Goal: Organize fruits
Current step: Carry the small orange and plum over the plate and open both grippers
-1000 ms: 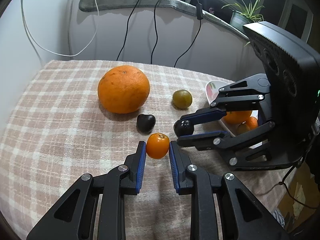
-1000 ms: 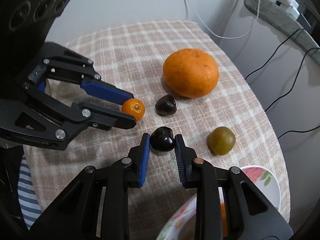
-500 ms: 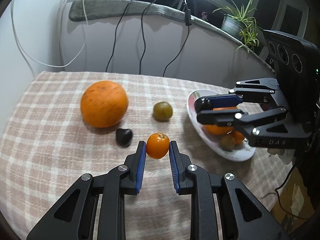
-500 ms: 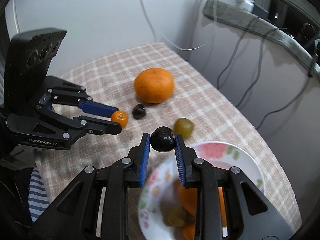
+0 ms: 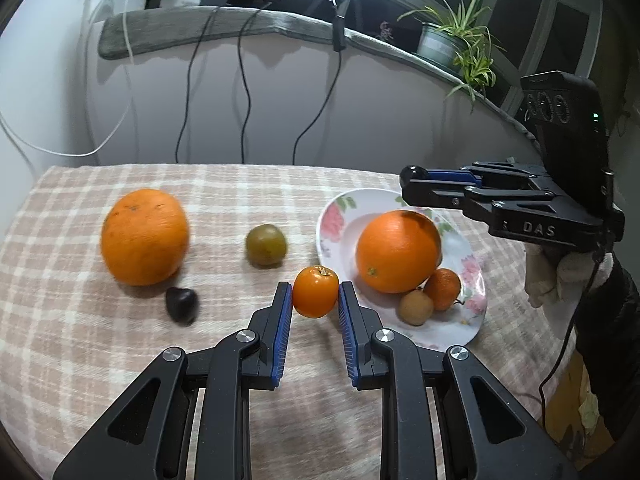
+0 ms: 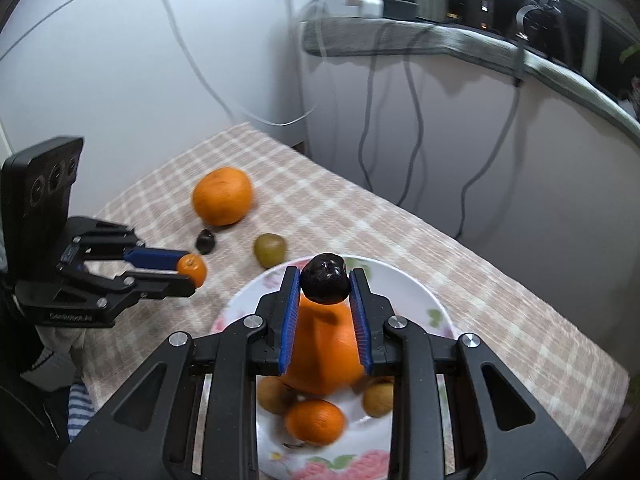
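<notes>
- Left wrist view: my left gripper (image 5: 315,298) grips a kumquat (image 5: 315,291) beside the plate (image 5: 340,216).
- My right gripper (image 6: 325,285) clamps a dark fruit (image 6: 325,283) above the plate's orange (image 6: 324,356).

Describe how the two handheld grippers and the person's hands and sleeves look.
Both the left gripper and the right gripper are black linkage frames with silver pivot bolts and blue ribbed pads on the fingers. Each carries a black camera block; white lettering marks the bodies. The right hand wears a pale glove and dark sleeve.
</notes>
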The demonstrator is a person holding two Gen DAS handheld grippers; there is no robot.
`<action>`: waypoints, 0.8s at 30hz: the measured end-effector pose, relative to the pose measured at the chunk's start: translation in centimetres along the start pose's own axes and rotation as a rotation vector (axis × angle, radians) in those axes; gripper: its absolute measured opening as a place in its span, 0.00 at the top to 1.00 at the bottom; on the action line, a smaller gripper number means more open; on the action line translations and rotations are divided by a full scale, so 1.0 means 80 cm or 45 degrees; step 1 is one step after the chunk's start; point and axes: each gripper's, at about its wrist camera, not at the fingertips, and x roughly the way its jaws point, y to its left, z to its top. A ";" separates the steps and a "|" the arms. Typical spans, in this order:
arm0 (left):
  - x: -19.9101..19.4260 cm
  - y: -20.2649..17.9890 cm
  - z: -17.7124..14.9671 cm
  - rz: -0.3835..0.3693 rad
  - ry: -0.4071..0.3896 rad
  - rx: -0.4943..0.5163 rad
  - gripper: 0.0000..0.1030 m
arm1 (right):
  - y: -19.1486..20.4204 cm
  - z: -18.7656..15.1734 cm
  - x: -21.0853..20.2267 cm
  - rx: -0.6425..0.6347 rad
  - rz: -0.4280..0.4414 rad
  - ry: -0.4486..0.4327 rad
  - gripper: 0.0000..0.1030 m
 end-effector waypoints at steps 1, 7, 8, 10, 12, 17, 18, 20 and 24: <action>0.002 -0.003 0.001 -0.004 0.002 0.004 0.79 | -0.006 -0.002 -0.001 0.018 -0.006 -0.003 0.75; 0.008 -0.019 0.003 -0.026 0.016 0.029 0.79 | -0.033 -0.015 -0.004 0.102 -0.030 -0.025 0.75; 0.008 -0.021 0.004 -0.029 0.019 0.033 0.79 | -0.037 -0.017 -0.004 0.112 -0.033 -0.025 0.75; 0.010 -0.025 0.005 -0.035 0.024 0.039 0.79 | -0.044 -0.021 -0.004 0.134 -0.039 -0.027 0.75; 0.012 -0.030 0.005 -0.040 0.030 0.046 0.79 | -0.049 -0.024 -0.003 0.148 -0.040 -0.029 0.75; 0.017 -0.039 0.005 -0.051 0.045 0.063 0.79 | -0.058 -0.030 -0.004 0.173 -0.046 -0.030 0.75; 0.017 -0.041 0.005 -0.051 0.048 0.067 0.79 | -0.059 -0.031 -0.004 0.175 -0.047 -0.027 0.75; 0.018 -0.044 0.005 -0.051 0.050 0.072 0.79 | -0.061 -0.034 -0.003 0.178 -0.051 -0.023 0.75; 0.018 -0.048 0.006 -0.052 0.052 0.083 0.79 | -0.067 -0.038 -0.003 0.197 -0.060 -0.019 0.75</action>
